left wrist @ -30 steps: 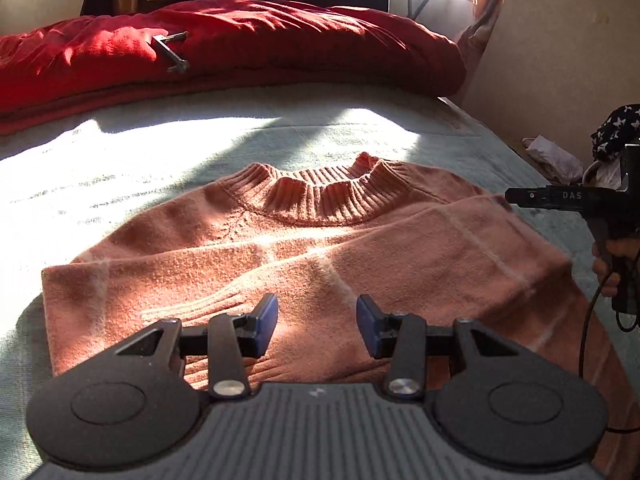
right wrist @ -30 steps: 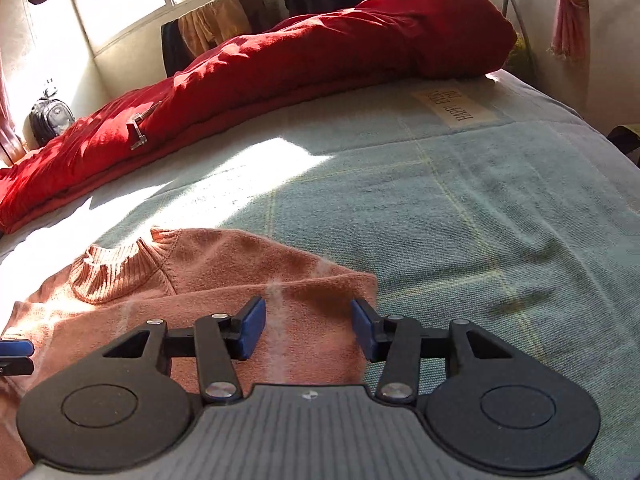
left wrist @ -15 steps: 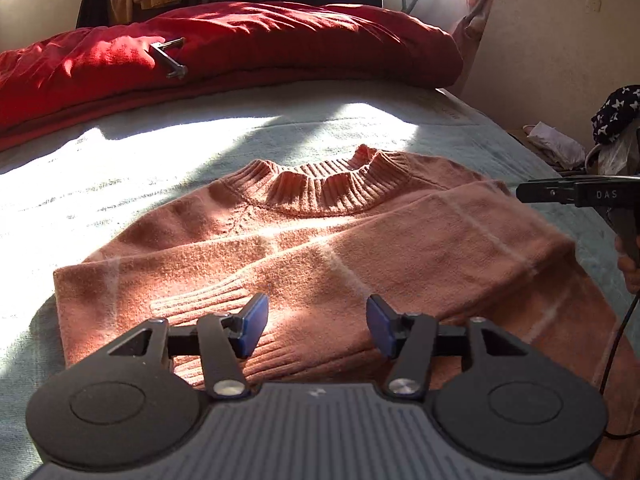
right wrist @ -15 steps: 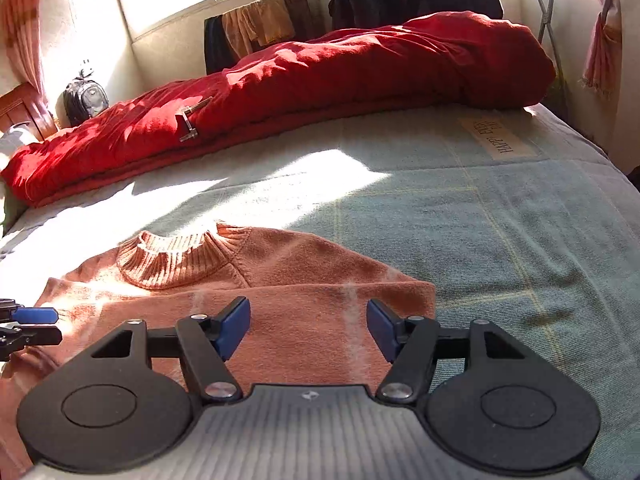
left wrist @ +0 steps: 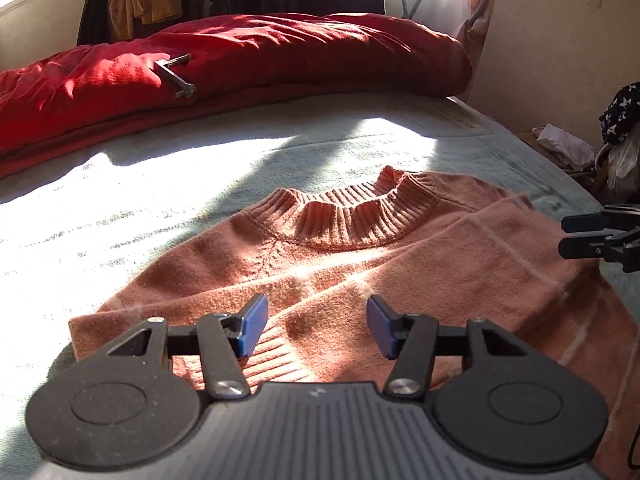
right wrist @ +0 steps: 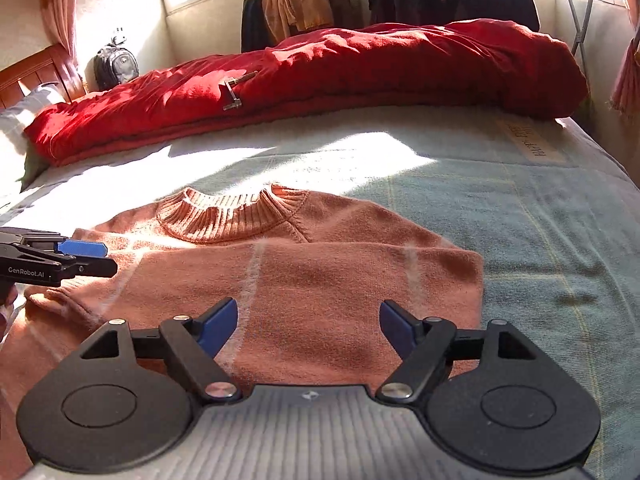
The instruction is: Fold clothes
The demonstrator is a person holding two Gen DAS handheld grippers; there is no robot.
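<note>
Woven pale-green bedspread (right wrist: 520, 216) | fuzzy salmon sweater (left wrist: 360, 264), ribbed collar | left claw (left wrist: 316, 326), right claw (right wrist: 308, 326) wide apart, empty

Fuzzy knitted sweater (left wrist: 400, 280) with ribbed collar at frame centre; woven matt bedspread (right wrist: 540, 240) at right; soft red quilt (right wrist: 360, 68) above; matt black plastic grippers

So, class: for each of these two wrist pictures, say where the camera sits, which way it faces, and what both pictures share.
Left wrist: on the left gripper, low over the sweater's near edge, facing the red duvet; its open fingers show, right gripper at right.
Right wrist: on the right gripper, facing likewise; left gripper enters at left.
Shared: sweater, duvet, bed.
</note>
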